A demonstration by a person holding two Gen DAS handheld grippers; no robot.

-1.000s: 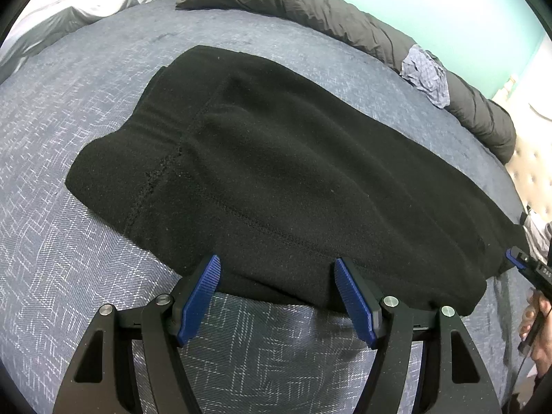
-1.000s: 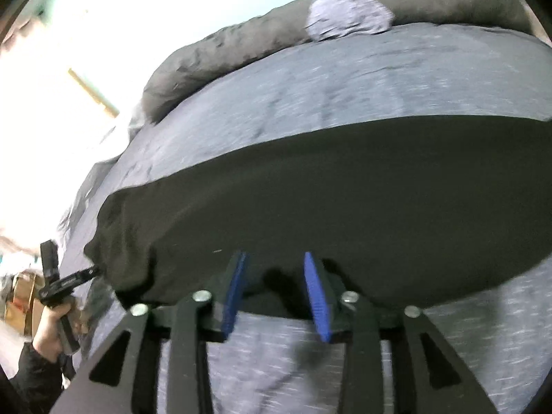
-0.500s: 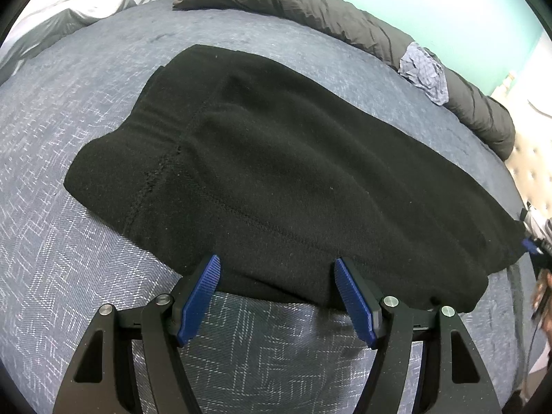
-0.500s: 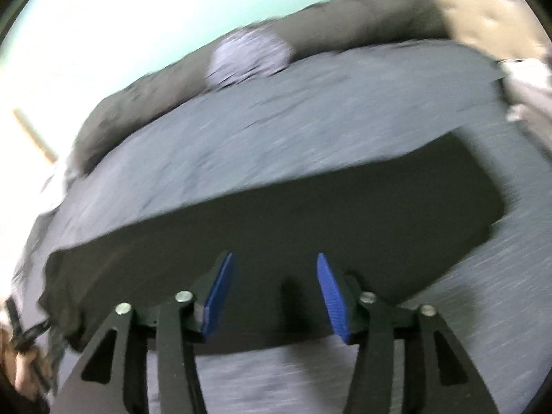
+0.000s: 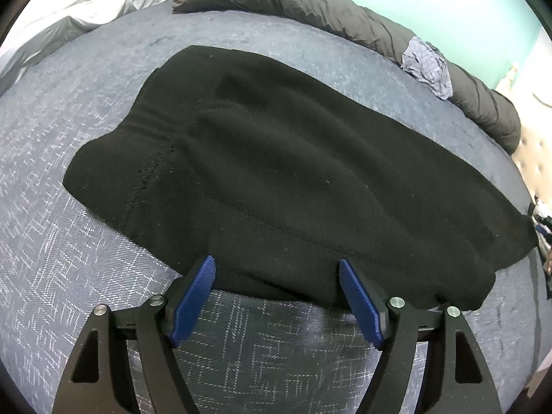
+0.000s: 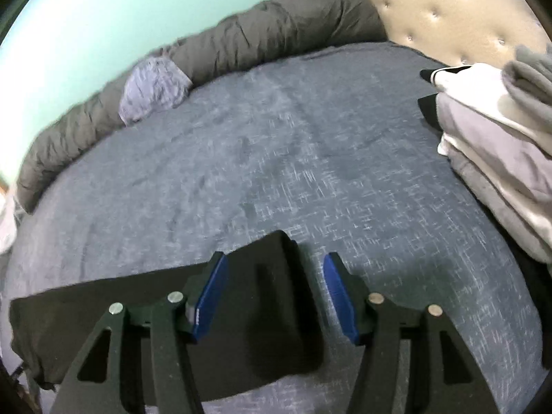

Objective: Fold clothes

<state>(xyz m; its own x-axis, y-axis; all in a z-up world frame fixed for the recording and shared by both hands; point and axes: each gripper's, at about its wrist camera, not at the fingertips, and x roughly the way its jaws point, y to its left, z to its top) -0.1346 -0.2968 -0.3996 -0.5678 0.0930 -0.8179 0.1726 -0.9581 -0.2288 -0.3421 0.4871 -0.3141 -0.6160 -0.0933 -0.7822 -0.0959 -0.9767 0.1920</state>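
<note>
Mint-green walls are closing in the scene behind a wide bed (image 5: 51, 258) that is lying under a blue-grey patterned cover, and a tufted cream headboard (image 6: 448, 10) is standing at one end of that bed. Along the bed's far edge a long dark grey rolled duvet (image 5: 310, 3) is stretching from corner to corner, with a small crumpled pale blue cloth (image 5: 427, 65) resting against it. Spread flat across the middle of the bed, the black garment (image 5: 293, 172) is lying with its seams showing and its near hem facing the left gripper (image 5: 277, 296). That gripper is hovering just over the hem with its blue pads standing wide apart; the jaws have just been opening, and only the edge of the cloth is sitting between them, unpinched. At the bed's headboard end, a stack of folded clothes (image 6: 493, 131) in white and grey is sitting on the cover. In the right wrist view, one narrow end of the black garment is reaching toward the middle of the bed, and the right gripper (image 6: 276, 296) is hanging above that end. Its jaws have just been opening too and are standing apart, with the dark cloth lying between and below the pads, which are not pressing on it.
</note>
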